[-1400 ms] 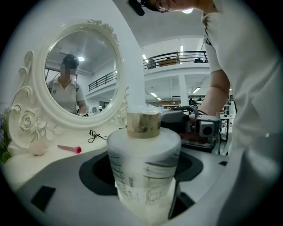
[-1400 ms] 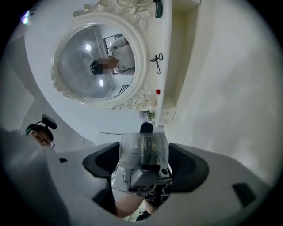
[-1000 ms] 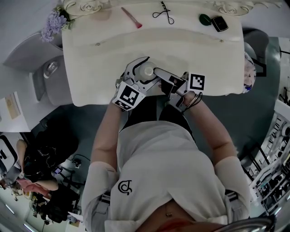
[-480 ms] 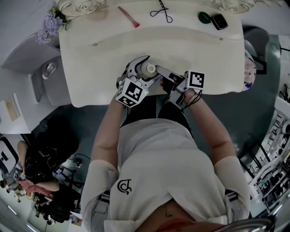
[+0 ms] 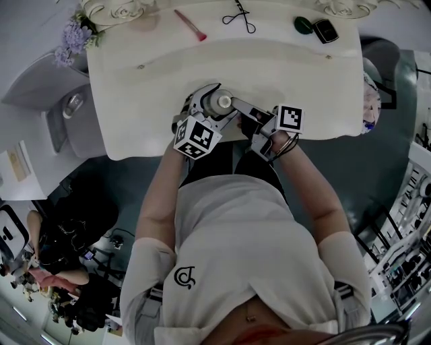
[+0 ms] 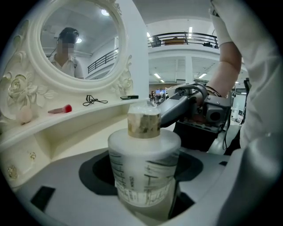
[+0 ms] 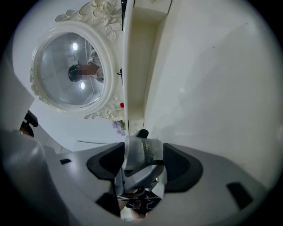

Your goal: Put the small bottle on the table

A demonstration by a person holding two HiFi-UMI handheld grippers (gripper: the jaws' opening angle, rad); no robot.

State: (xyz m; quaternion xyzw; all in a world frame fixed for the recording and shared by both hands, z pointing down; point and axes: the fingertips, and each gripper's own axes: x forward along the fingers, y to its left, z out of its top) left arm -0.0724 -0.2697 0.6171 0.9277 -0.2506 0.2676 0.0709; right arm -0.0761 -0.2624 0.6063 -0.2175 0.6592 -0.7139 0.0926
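Note:
A small frosted white bottle with a tan neck stands upright between the jaws of my left gripper, which is shut on its body. In the head view the bottle is held just above the near edge of the white dressing table. My right gripper reaches in from the right to the bottle's top. Its jaws are closing, and the clear cap sits between its pads, touching both sides. The right gripper's fingers show behind the neck.
On the table's back shelf lie a red-tipped brush, a black wire tool, a green object and a black compact. Purple flowers stand at the far left. An ornate round mirror rises behind the shelf.
Both grippers have shifted slightly farther over the table with the bottle. The right gripper's fingertips have drawn in at the bottle's top.

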